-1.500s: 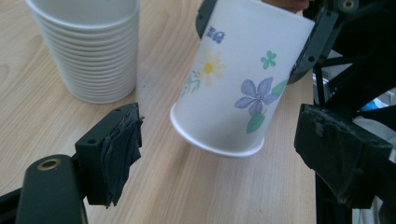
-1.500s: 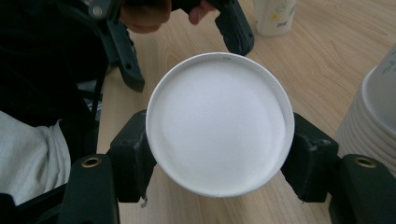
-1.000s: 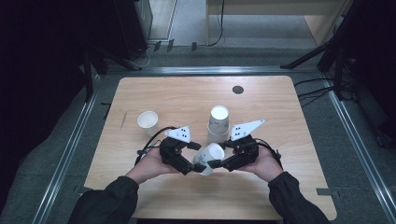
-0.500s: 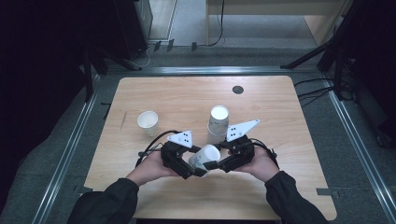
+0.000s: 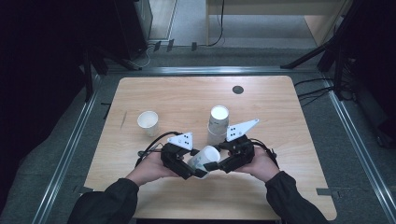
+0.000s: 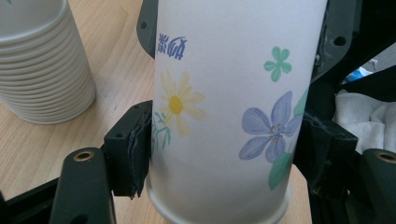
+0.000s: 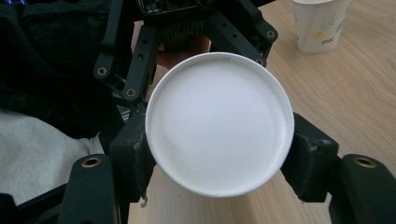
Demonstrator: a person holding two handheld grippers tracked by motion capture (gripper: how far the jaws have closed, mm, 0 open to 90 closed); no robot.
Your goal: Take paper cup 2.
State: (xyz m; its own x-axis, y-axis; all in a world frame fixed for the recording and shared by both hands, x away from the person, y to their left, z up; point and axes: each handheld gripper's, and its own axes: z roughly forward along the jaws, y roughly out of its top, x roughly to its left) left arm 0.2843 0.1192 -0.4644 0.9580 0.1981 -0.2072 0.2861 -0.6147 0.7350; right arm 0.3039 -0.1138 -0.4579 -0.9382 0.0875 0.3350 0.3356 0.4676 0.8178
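Observation:
A white paper cup (image 5: 204,158) with flower print lies on its side above the table, held between both grippers. My left gripper (image 5: 189,164) is shut on the cup's printed wall (image 6: 219,107), with a pad (image 6: 133,158) pressed to each side. My right gripper (image 5: 219,163) is shut on the same cup from the opposite end. In the right gripper view the cup's round white bottom (image 7: 219,135) faces the camera, with the jaws at either side of it.
A tall stack of paper cups (image 5: 218,120) stands just beyond the grippers, and its ribbed rims (image 6: 39,70) show in the left gripper view. A single printed cup (image 5: 148,122) stands upright to the left (image 7: 321,23). A dark round hole (image 5: 238,89) marks the wooden table (image 5: 289,107).
Both grippers and the cup between them have drifted slightly left and toward the person. The stack and the single cup have not moved.

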